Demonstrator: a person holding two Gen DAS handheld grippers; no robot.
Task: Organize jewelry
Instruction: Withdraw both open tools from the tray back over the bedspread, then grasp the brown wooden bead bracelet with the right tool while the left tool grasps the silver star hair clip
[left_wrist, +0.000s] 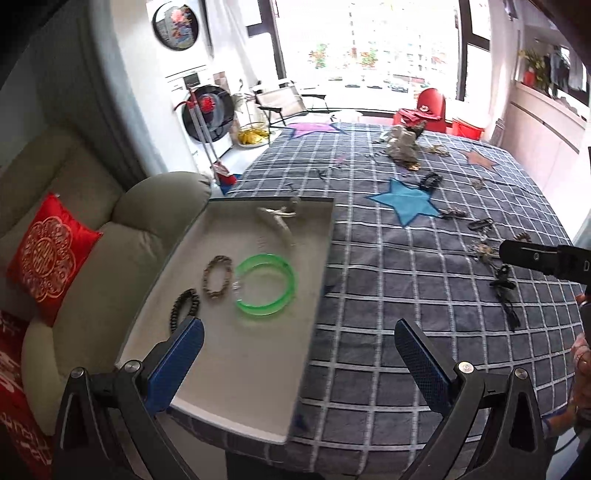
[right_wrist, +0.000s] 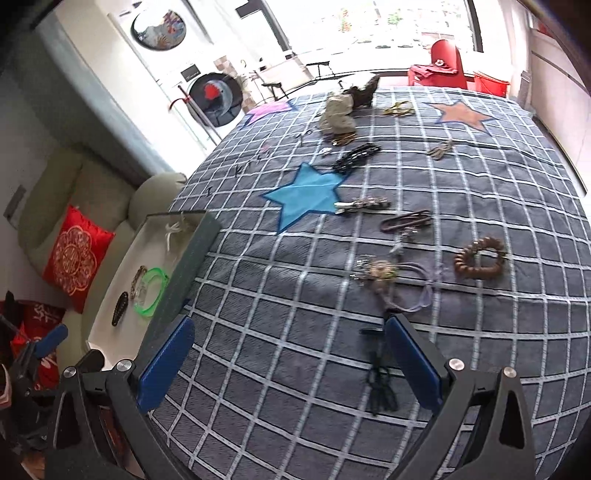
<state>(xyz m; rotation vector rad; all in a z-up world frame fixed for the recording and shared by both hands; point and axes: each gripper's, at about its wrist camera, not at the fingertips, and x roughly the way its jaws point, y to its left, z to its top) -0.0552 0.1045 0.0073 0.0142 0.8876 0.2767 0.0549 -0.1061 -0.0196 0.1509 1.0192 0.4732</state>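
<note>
A shallow grey tray sits at the left edge of the checked tablecloth. It holds green bangles, a brown bead bracelet, a black bead bracelet and a pale necklace. My left gripper is open and empty, hanging over the tray's right wall. My right gripper is open over the cloth, and a black tassel cord lies just inside its right finger. Beyond it lie a purple cord pendant and a wooden bead bracelet.
More loose pieces dot the cloth: a hair clip, a dark loop, black beads and a crumpled pouch pile at the far side. A sofa with a red cushion stands left of the table.
</note>
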